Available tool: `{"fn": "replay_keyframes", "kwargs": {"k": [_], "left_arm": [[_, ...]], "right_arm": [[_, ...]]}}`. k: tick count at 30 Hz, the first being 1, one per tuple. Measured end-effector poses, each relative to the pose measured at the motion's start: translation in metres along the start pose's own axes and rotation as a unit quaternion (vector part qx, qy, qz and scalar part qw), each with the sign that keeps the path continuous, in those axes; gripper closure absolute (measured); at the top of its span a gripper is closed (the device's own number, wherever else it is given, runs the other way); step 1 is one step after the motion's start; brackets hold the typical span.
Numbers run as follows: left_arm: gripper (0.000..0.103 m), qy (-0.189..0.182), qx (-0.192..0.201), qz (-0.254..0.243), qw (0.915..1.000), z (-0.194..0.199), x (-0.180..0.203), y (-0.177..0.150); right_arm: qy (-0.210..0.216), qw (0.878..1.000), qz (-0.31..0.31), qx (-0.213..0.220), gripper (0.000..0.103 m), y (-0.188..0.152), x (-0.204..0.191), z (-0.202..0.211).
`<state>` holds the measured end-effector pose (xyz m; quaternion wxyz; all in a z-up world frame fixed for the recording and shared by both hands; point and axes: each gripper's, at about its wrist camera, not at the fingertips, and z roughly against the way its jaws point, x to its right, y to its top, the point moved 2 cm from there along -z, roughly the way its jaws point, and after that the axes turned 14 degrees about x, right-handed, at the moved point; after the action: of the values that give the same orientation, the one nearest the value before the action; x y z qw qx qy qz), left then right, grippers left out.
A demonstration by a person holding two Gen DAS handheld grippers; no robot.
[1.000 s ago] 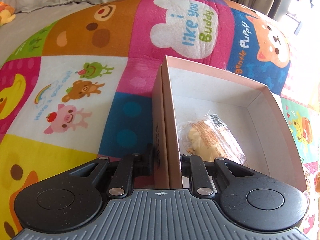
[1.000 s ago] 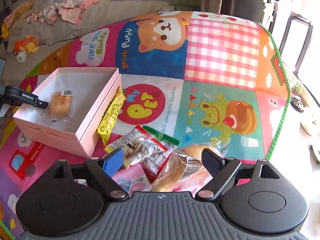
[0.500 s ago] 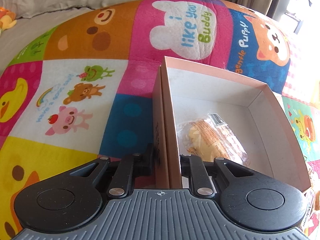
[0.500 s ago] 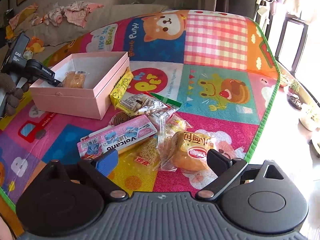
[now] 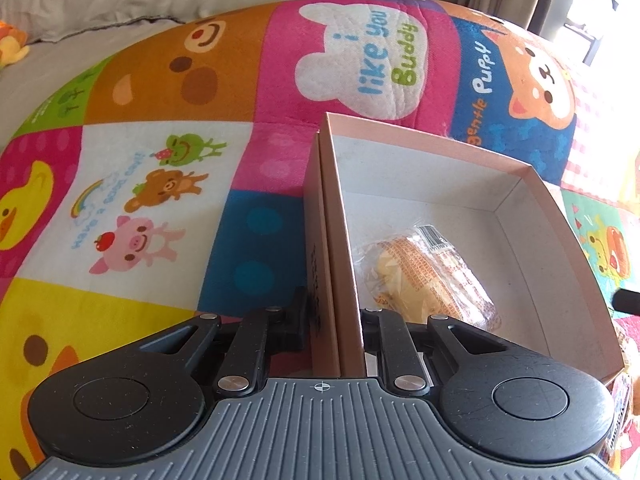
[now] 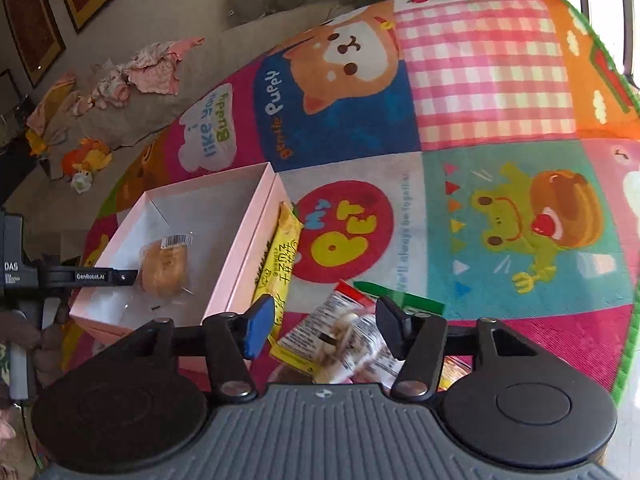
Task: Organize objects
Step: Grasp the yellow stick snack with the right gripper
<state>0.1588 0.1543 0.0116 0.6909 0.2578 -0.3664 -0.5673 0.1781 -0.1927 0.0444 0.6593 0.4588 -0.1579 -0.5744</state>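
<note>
My left gripper (image 5: 334, 312) is shut on the near side wall of the open pink box (image 5: 340, 240), one finger outside and one inside. A wrapped bun (image 5: 424, 276) lies inside the box. In the right wrist view the same box (image 6: 256, 248) and bun (image 6: 164, 266) sit at the left, with the left gripper's finger (image 6: 100, 276) reaching in. My right gripper (image 6: 324, 326) hangs over the snack pile by the box. Its jaws are closing around a blurred clear snack packet (image 6: 348, 332), and the pads do not visibly press on it.
A yellow packet (image 6: 280, 256) leans against the box's right wall and a green one (image 6: 400, 296) lies behind the clear packet. All of it rests on a colourful animal-print mat (image 6: 480, 80). Clothes and plush toys (image 6: 88, 160) lie on the grey bedding beyond.
The right gripper swung back over the snack pile, then forward to the packets beside the box, rolling as it went, and its jaws narrowed. The left gripper kept its hold on the box wall.
</note>
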Motion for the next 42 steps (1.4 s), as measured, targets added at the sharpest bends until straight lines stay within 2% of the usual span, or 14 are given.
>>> {"fn": "replay_keyframes", "kwargs": {"k": [4,8,10,12,13,16,18,24,27,28,29,30,35,42], "left_arm": [[0.084,-0.005,0.000,0.001,1.0000,0.000,-0.001,0.000],[0.083,-0.009,0.000,0.003,1.0000,0.000,-0.002,0.000],[0.083,-0.011,0.001,0.003,0.9999,0.001,-0.003,0.000],[0.083,-0.012,0.002,0.004,0.9999,0.001,-0.003,0.000],[0.083,-0.012,0.002,0.004,0.9999,0.001,-0.003,0.000],[0.083,-0.014,0.003,0.006,0.9999,0.001,-0.004,-0.001],[0.083,-0.015,0.004,0.007,0.9999,0.001,-0.004,-0.001],[0.083,-0.012,0.003,0.002,0.9999,0.001,-0.003,-0.001],[0.083,-0.013,0.004,-0.004,0.9999,0.001,-0.002,-0.001],[0.083,-0.012,0.004,-0.007,0.9999,0.001,-0.001,-0.001],[0.084,-0.011,0.005,-0.010,0.9999,0.001,-0.001,-0.001],[0.084,-0.009,0.006,-0.013,0.9999,0.001,0.000,-0.002],[0.086,-0.003,0.008,-0.037,0.9993,0.002,0.008,-0.003],[0.085,-0.007,0.005,-0.044,0.9990,0.002,0.017,-0.006]], "right_arm": [[0.027,0.998,-0.040,-0.041,0.052,0.005,-0.003,-0.052],[0.008,0.998,-0.009,-0.056,0.051,0.001,-0.006,-0.075],[-0.029,0.999,0.022,-0.032,0.049,0.006,-0.008,-0.069],[-0.109,0.990,0.094,0.010,0.050,0.013,-0.012,-0.058],[-0.111,0.989,0.099,0.021,0.050,0.016,-0.011,-0.052],[-0.074,0.996,0.047,0.013,0.050,0.025,-0.001,-0.043],[-0.062,0.997,0.044,0.008,0.050,0.024,-0.002,-0.043],[-0.053,0.998,0.030,-0.029,0.051,0.008,-0.008,-0.074],[-0.070,0.996,0.042,-0.033,0.057,-0.002,-0.010,-0.084],[-0.071,0.995,0.055,-0.035,0.066,-0.003,-0.014,-0.083],[-0.068,0.995,0.063,-0.038,0.074,-0.005,-0.018,-0.081],[-0.069,0.995,0.067,-0.039,0.078,-0.006,-0.021,-0.077],[-0.065,0.993,0.096,-0.007,0.079,-0.006,-0.036,-0.024],[-0.029,0.995,0.099,0.012,0.082,-0.010,-0.055,0.084]]}}
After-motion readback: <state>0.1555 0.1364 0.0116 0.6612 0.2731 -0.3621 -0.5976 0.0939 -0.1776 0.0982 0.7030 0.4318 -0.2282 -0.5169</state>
